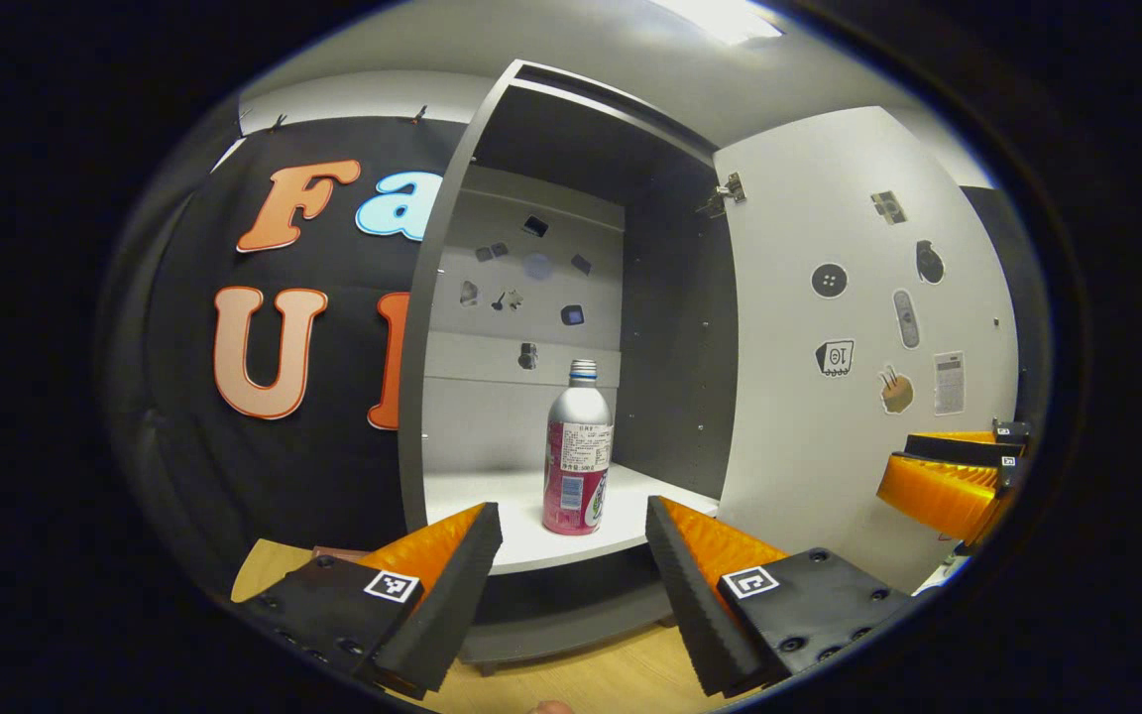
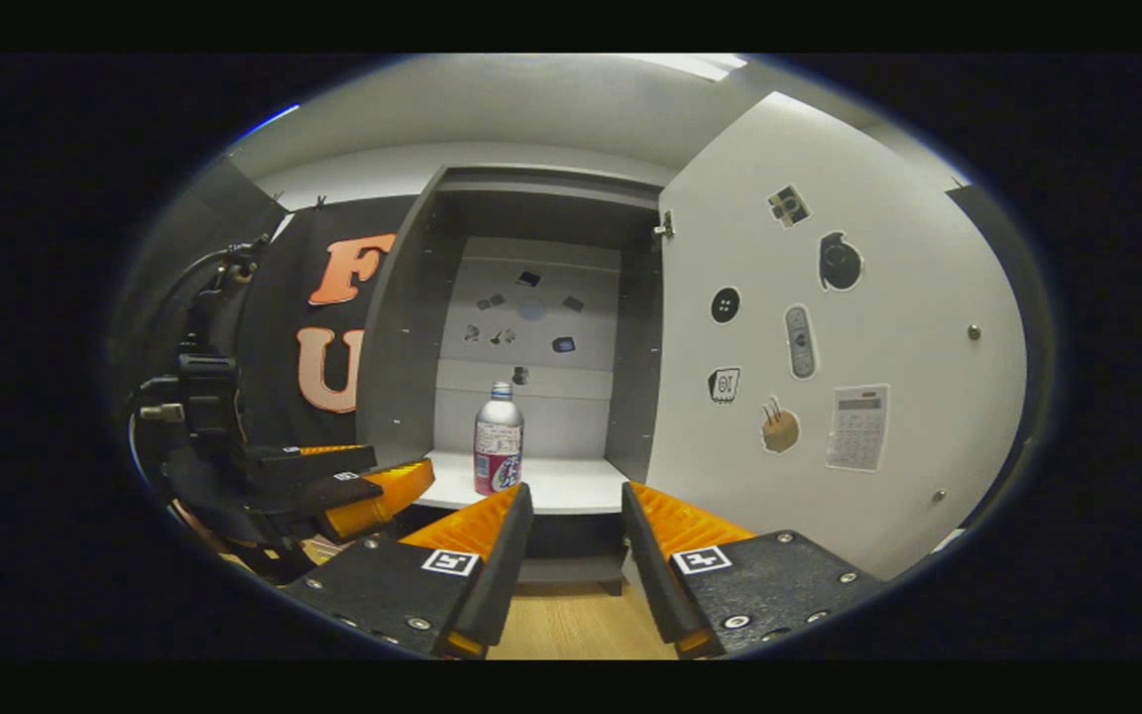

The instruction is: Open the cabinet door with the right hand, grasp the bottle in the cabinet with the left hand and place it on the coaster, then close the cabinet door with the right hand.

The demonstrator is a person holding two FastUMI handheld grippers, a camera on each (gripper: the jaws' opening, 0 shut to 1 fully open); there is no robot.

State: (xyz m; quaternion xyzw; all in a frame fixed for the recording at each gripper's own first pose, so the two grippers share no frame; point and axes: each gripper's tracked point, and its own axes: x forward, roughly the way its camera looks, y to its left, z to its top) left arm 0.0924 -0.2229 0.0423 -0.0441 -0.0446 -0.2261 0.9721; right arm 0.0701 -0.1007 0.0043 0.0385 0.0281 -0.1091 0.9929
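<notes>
The grey cabinet [image 1: 452,327] stands with its white door [image 1: 829,446] swung wide to the right. On its white shelf a silver bottle [image 1: 577,456] with a red label stands upright; it appears smaller in the right gripper view [image 2: 499,439]. My left gripper [image 1: 574,518] is open just in front of the shelf edge, its fingers framing the bottle without touching it. My right gripper [image 2: 576,498] is open and empty, farther back, facing the cabinet [image 2: 402,337] and door [image 2: 878,297]. It also shows at the right edge of the left gripper view [image 1: 953,466].
The door carries several stickers, as does the cabinet's back panel [image 1: 531,288]. A wooden tabletop [image 2: 571,620] lies under the cabinet. In the right gripper view the left gripper [image 2: 373,491] reaches in from the left.
</notes>
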